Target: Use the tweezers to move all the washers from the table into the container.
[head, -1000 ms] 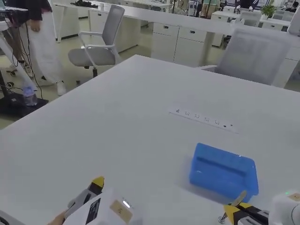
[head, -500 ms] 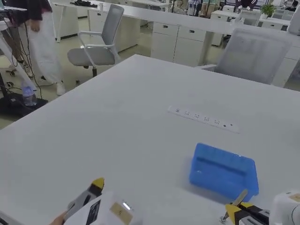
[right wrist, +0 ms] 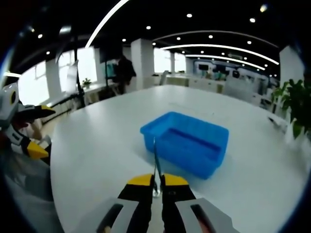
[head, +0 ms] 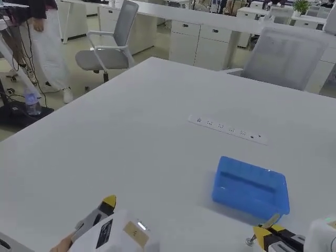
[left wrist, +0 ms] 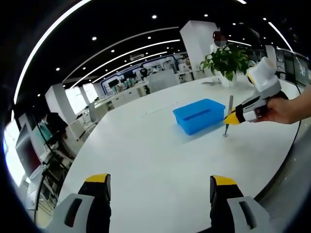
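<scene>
Blue plastic container (head: pixel 247 202), rectangular and open-topped, stands on the white table (head: pixel 131 131) to your front right; what lies inside it cannot be made out. Tweezers (right wrist: pixel 155 158): slim metal pair, clamped between the closed jaws of your right gripper (right wrist: pixel 155 180), tips pointing forward at the near wall of the container (right wrist: pixel 180 155) and stopping just short of it. Seen from the left gripper view, the tweezers (left wrist: pixel 228 116) stand nearly upright, tips down at the tabletop just beside the container (left wrist: pixel 204 124). Whether the tips carry a washer is too small to tell. Your right gripper (head: pixel 265 233) sits at the lower right edge of the head view, with the tweezers (head: pixel 252 239) angled down and left from it, near the container's front corner. Your left gripper (left wrist: pixel 160 179): jaws spread wide, nothing between them, over bare table well to the left of the container; in the head view it (head: pixel 107 206) shows at the lower left. Your hand (left wrist: pixel 282 109) grips the right gripper (left wrist: pixel 232 119) from behind. White power strip (head: pixel 228 130) lies flat on the table beyond the container.
</scene>
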A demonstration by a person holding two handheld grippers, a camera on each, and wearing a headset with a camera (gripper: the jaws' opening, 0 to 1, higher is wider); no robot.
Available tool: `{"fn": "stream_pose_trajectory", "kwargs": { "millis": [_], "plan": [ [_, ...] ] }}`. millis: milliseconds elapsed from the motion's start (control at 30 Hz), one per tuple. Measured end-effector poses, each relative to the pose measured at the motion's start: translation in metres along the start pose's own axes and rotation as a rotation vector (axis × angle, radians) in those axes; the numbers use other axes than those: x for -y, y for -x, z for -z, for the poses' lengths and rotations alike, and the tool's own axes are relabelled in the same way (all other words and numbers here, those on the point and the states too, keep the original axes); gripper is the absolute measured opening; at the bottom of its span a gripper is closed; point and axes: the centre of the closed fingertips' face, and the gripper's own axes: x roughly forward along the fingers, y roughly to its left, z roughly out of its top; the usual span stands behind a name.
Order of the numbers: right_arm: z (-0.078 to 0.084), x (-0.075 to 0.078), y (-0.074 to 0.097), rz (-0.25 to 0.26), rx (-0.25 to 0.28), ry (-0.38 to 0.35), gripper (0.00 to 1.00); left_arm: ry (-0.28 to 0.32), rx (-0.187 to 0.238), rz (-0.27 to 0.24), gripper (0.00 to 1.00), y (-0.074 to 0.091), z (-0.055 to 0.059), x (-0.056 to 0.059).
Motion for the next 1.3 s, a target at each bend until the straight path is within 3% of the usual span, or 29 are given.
{"fn": "stream_pose_trajectory", "kwargs": {
  "millis": [300,1300],
  "plan": [
    [-0.0006,0.0045,-0.0031,-0.021,-0.016,-0.001,0.01,0.000,-0.004,-0.002,0.85,-0.0005,0.0008,-0.0004],
    [0.0038,0.0012,0.0000,0.008,-0.014,0.001,0.03,-0.007,-0.013,0.000,0.85,-0.0003,0.0019,0.0003]
  ]
}}
